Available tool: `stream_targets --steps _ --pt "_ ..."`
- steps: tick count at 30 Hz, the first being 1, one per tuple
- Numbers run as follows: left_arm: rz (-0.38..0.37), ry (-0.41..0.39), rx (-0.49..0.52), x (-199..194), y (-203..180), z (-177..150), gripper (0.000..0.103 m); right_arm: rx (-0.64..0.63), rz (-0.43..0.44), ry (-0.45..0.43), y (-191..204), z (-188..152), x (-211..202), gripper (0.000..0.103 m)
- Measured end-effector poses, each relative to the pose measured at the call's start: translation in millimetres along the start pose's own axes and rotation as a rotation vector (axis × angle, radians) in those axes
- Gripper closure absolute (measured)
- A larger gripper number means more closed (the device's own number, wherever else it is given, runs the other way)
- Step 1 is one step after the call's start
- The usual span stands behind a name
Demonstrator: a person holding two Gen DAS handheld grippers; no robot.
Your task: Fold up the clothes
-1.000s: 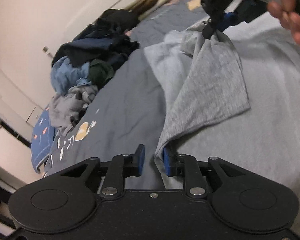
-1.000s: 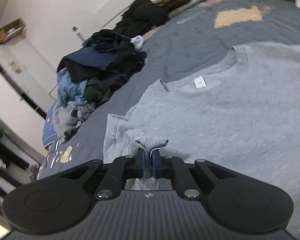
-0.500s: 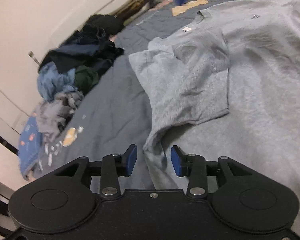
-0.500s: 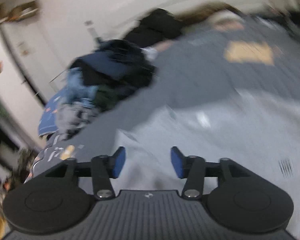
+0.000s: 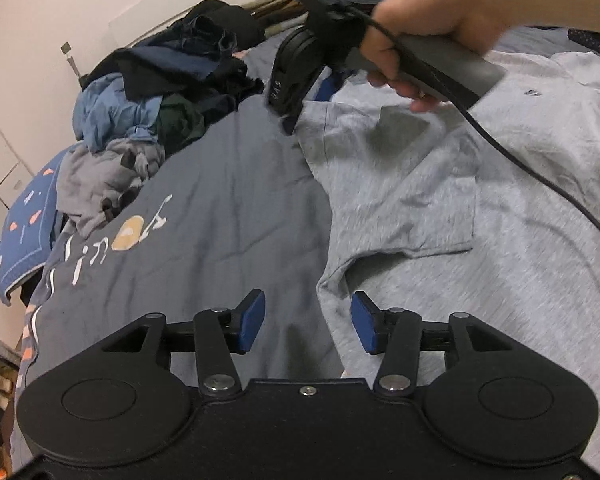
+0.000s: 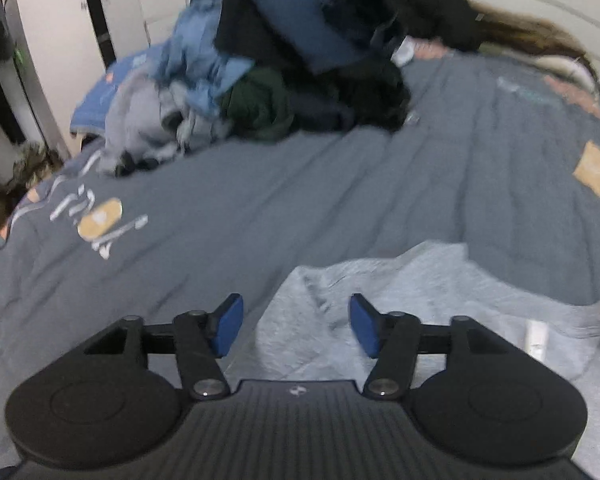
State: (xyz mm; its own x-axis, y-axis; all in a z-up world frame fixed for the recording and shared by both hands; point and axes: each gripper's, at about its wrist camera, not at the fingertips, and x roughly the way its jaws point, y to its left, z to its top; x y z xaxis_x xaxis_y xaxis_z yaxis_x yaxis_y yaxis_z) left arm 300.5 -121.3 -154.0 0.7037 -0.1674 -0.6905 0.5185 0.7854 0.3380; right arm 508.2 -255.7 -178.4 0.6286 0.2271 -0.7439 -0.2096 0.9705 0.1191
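left claw [image 5: 308, 322] opening, right claw [image 6: 296, 326] closing, both empty over grey shirt [image 5: 400, 184]; clothes pile [image 5: 156, 96] nearby.

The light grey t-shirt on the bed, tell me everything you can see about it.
The light grey t-shirt looks like soft heathered knit. It lies spread flat on the dark grey bedspread, its short sleeve folded in over the body. A small white label shows near the collar. Neither gripper holds it.

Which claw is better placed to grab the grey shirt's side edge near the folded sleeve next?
Probably left: the left claw, opening, sits right at the grey shirt edge.
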Motion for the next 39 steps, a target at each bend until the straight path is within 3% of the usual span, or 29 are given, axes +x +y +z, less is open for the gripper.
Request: stream_targets --steps 1,2,11,14,18,20,23,28,30,32,33,39 --pt "-0.001 0.002 -0.007 0 2 -1 0.055 0.002 0.0 0.014 3 3 5 0.095" --pt "-0.002 0.003 -0.018 1 5 -2 0.055 0.004 -0.001 0.028 6 7 9 0.097" --pt "0.0 0.019 -0.056 4 19 -12 0.055 0.099 0.074 0.026 33 54 47 0.096" --pt "0.008 -0.005 -0.015 3 14 -14 0.055 0.049 0.064 0.021 45 60 49 0.094" --pt "0.011 -0.014 -0.001 3 12 -15 0.055 -0.022 0.073 -0.05 41 57 14 0.093" --pt "0.014 -0.018 0.002 1 13 -14 0.055 -0.075 0.045 -0.055 34 52 1 0.084" --pt "0.022 -0.018 0.004 1 10 -13 0.055 -0.109 0.028 0.004 22 40 1 0.072" --pt "0.025 -0.02 0.014 1 7 -11 0.055 -0.1 0.015 0.075 16 25 24 0.071" --pt "0.023 -0.022 0.015 2 7 -10 0.055 -0.085 0.016 0.091 15 22 31 0.071" --pt "0.021 -0.019 0.015 3 7 -11 0.055 -0.068 0.04 0.087 15 21 31 0.093" --pt "0.022 -0.015 0.016 5 8 -12 0.055 -0.06 0.051 0.083 16 21 31 0.096" --pt "0.027 -0.015 0.011 3 9 -14 0.055 -0.057 0.101 0.02 27 29 27 0.098"
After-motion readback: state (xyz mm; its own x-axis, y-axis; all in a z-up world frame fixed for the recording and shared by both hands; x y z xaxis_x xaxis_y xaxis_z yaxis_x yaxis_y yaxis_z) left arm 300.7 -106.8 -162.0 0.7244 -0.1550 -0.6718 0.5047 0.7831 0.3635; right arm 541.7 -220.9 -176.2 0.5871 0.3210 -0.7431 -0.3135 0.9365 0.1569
